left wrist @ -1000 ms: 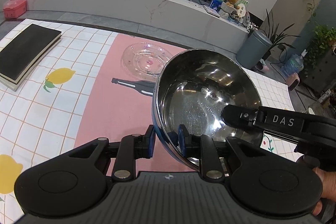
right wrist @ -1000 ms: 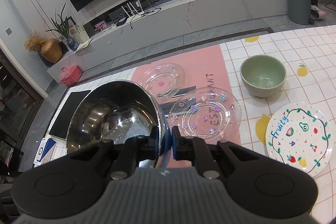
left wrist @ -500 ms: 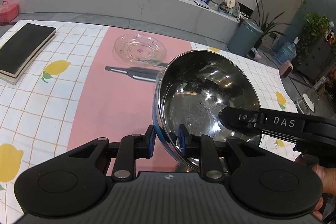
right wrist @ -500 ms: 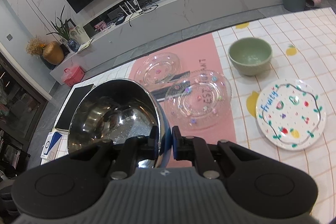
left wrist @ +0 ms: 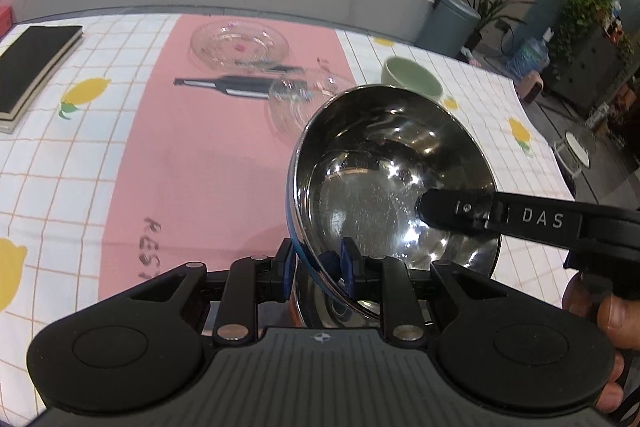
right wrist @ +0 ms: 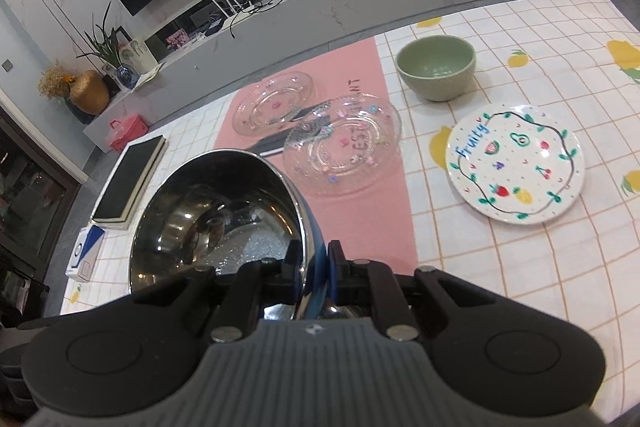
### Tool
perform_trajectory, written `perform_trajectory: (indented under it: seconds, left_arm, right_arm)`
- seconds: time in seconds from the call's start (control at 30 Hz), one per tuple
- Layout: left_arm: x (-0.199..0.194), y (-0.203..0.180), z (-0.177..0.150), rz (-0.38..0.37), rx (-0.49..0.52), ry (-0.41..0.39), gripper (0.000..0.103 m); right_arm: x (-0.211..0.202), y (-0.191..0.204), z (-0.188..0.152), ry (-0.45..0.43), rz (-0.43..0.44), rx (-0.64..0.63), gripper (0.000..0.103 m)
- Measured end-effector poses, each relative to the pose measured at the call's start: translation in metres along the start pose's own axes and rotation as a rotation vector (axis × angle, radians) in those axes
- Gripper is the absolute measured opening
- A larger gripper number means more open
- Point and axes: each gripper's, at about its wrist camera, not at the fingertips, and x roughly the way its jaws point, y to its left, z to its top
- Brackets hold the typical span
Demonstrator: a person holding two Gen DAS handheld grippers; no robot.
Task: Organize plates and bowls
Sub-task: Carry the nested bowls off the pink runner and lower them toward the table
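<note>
A shiny steel bowl hangs tilted above the pink runner, held by its rim from two sides. My left gripper is shut on the near rim, blue pads inside and outside the wall. In the right wrist view my right gripper is shut on the rim of the same steel bowl; one of its fingers reaches into the bowl from the right. Two clear glass plates, a green bowl and a white fruit-patterned plate lie on the table beyond.
A black pad lies at the table's left edge, with a small blue and white box beside it. The checked tablecloth has a pink runner down its middle. A grey bin stands past the far edge.
Both grippers have carried the steel bowl to the right over the table, grips unchanged. The second glass plate and the green bowl have come into the left wrist view.
</note>
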Motion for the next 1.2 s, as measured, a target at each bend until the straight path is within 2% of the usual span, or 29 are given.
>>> perform_trajectory:
  seconds: [0.57, 1.0, 1.2]
  left_arm:
    - [0.0, -0.019, -0.016, 0.006, 0.114, 0.063, 0.026]
    - [0.0, -0.024, -0.017, 0.0, 0.143, 0.082, 0.028]
    - [-0.001, -0.021, -0.015, 0.009, 0.135, 0.068, 0.03]
  right_arm:
    - [-0.007, -0.013, -0.023, 0.053, -0.028, -0.011, 0.014]
    - [-0.008, -0.016, -0.027, 0.075, -0.031, -0.021, 0.014]
    - [-0.004, -0.018, -0.028, 0.092, -0.029, -0.014, 0.009]
